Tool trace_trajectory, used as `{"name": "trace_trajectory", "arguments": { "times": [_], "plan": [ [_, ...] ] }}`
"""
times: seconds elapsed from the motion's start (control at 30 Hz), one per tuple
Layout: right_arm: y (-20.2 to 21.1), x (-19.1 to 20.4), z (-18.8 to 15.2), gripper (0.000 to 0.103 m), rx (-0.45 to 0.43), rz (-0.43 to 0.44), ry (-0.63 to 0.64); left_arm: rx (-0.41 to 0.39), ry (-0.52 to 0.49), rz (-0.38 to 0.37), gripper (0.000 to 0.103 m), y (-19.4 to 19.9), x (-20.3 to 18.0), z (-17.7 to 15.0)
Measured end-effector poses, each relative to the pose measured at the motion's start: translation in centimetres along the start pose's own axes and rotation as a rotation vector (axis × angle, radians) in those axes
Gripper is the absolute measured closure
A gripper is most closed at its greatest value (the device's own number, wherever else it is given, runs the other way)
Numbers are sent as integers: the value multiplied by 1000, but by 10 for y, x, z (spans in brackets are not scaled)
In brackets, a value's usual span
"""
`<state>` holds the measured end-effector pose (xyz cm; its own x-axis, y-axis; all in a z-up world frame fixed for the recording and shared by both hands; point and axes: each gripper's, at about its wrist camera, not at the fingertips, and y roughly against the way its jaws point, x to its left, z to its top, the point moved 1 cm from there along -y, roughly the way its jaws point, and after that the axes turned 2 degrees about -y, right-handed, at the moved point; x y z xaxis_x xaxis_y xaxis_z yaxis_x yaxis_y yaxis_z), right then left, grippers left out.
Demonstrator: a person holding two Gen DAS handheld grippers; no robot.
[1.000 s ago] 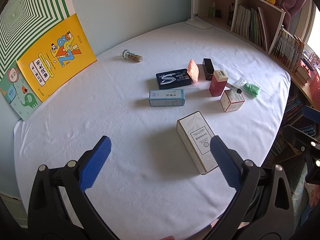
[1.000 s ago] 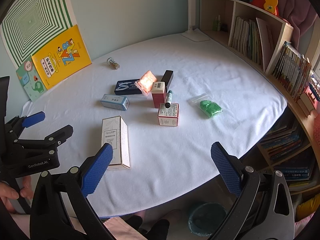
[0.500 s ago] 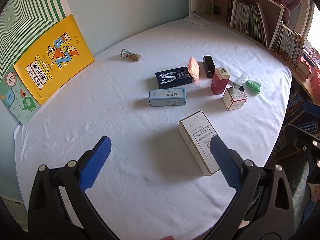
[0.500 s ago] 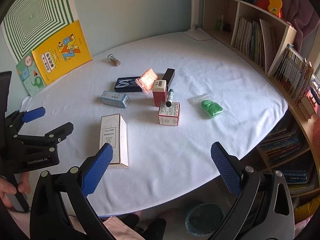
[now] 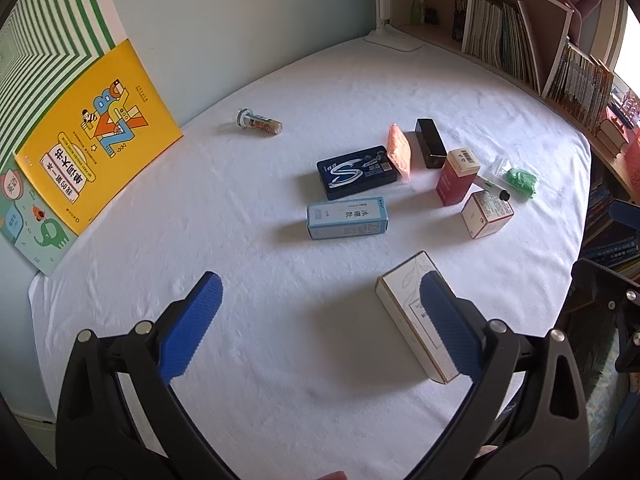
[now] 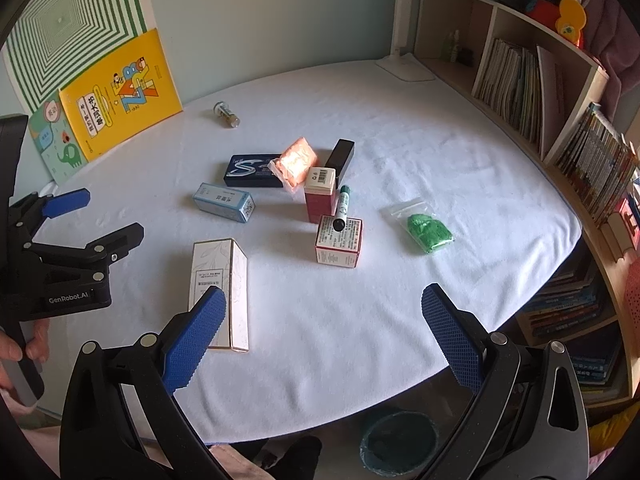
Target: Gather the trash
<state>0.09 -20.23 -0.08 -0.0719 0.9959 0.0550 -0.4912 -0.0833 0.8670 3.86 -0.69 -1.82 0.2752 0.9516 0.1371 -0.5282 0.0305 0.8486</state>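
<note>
Trash lies on the white-clothed table [image 5: 248, 216]: a tall white box [image 5: 408, 316] [image 6: 222, 284], a light blue box [image 5: 346, 217] [image 6: 224, 202], a dark blue pack [image 5: 356, 171], an orange packet [image 5: 399, 151] [image 6: 294, 162], a black box [image 5: 430, 143], a red box [image 5: 458, 176] [image 6: 320, 194], a small white-red box [image 5: 486, 213] [image 6: 339, 242], a marker [image 6: 342, 206], a green bag [image 6: 426, 230] and a small tube [image 5: 260, 121]. My left gripper [image 5: 320, 320] is open, its right finger over the white box. My right gripper [image 6: 322, 338] is open above the table's near edge.
A teal bin [image 6: 398, 440] stands on the floor below the table edge. Picture books [image 5: 92, 132] lean on the back wall. Bookshelves [image 6: 540, 92] run along the right side. A lamp base [image 5: 394, 38] sits at the far edge.
Both grippers have moved forward a little toward the items and stayed open. Nothing on the table has moved.
</note>
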Motion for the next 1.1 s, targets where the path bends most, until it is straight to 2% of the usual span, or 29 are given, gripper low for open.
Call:
{"name": "trace_trajectory", "arguments": {
  "times": [0.7, 0.8, 1.0, 1.1],
  "plan": [
    [-61, -9, 45, 7, 94, -7, 17, 76, -247, 18, 6, -79, -2, 43],
    [-71, -9, 46, 7, 113, -8, 21, 99, -276, -11, 6, -91, -6, 47],
    [-91, -11, 49, 7, 157, -1, 29, 126, -395, -46, 6, -110, -18, 51],
    [-100, -13, 51, 13, 176, 0, 41, 134, -433, -41, 6, -119, -19, 53]
  ]
}}
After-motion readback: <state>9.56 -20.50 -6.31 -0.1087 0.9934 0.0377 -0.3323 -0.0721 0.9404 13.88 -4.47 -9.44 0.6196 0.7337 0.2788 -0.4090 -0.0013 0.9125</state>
